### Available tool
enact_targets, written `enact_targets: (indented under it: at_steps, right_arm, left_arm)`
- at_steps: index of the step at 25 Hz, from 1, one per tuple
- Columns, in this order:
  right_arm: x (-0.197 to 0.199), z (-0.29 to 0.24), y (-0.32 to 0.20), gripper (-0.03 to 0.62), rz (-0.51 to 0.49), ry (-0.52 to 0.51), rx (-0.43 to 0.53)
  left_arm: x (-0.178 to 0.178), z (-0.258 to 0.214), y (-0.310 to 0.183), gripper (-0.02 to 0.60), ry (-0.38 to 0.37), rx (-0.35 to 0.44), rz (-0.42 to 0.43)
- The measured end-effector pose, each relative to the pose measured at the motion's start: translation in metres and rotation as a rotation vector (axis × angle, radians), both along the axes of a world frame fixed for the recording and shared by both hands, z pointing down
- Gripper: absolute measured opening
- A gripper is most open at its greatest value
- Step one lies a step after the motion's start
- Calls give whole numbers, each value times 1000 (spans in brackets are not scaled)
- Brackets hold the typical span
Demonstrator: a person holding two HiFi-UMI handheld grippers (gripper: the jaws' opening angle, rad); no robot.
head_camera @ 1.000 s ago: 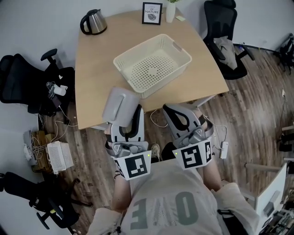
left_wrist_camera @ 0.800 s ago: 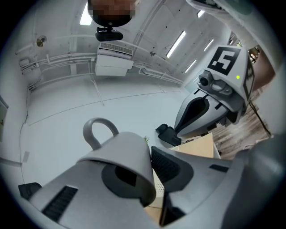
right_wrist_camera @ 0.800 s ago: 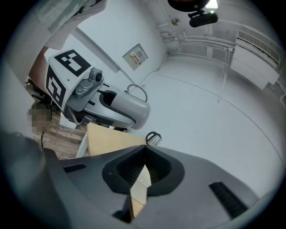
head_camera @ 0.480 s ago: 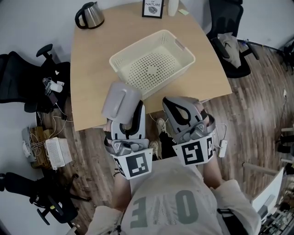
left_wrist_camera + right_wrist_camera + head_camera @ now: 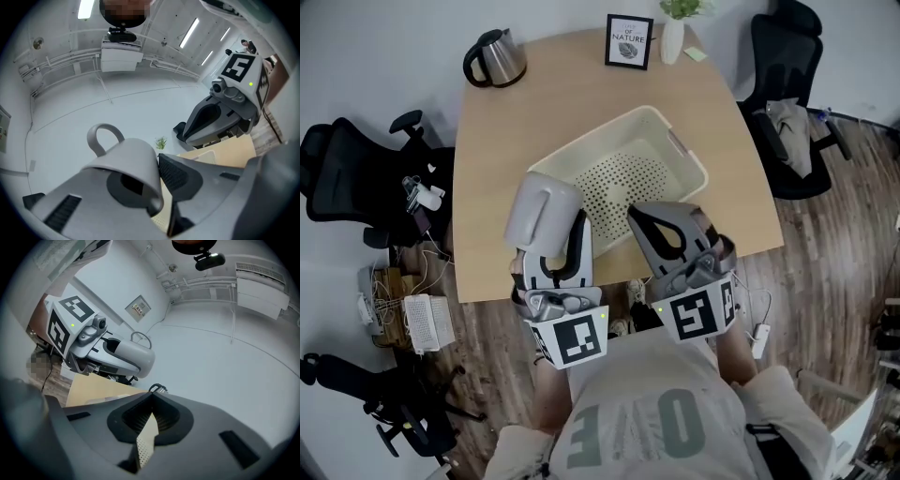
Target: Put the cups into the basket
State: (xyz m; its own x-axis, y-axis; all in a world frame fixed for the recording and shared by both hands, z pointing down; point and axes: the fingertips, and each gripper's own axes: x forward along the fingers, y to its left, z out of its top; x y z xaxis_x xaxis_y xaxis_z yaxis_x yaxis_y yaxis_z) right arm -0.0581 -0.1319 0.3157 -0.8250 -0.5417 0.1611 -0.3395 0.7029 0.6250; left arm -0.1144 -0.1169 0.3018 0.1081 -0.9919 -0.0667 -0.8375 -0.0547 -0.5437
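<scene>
A grey cup (image 5: 543,210) with a loop handle hangs over the near edge of the wooden table (image 5: 492,159), and my left gripper (image 5: 549,225) is shut on it. The left gripper view shows the cup (image 5: 126,164) tilted mouth-down, pinched at its rim between the fingers, handle up. The cream perforated basket (image 5: 675,155) stands empty mid-table, just beyond both grippers. My right gripper (image 5: 639,214) is shut and holds nothing, its tips over the basket's near corner. In the right gripper view the fingertips (image 5: 152,399) meet, and basket mesh (image 5: 145,444) shows below them.
At the table's far edge stand a steel kettle (image 5: 496,58), a framed print (image 5: 629,41) and a white vase with a plant (image 5: 673,36). Black office chairs stand left (image 5: 352,173) and right (image 5: 787,84) of the table. Cables and a white box (image 5: 422,319) lie on the floor at left.
Both grippers have moved forward from over the floor to above the table's near edge and the basket's near side. The left one still holds the cup; the right stays shut.
</scene>
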Motion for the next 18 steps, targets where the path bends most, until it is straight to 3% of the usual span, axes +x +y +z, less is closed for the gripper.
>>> enact_targets:
  at_steps: [6, 10, 18]
  right_arm:
    - [14, -2, -55, -2, -23, -36, -27]
    - [12, 1, -75, -2, -12, -52, -43]
    - [-4, -4, -99, -2, 28, -70, -55]
  left_arm:
    - [7, -1, -48, 80, -35, -56, -41]
    - [6, 5, -62, 80, -16, -44, -25]
    - [-7, 15, -98, 80, -37, -98, 44]
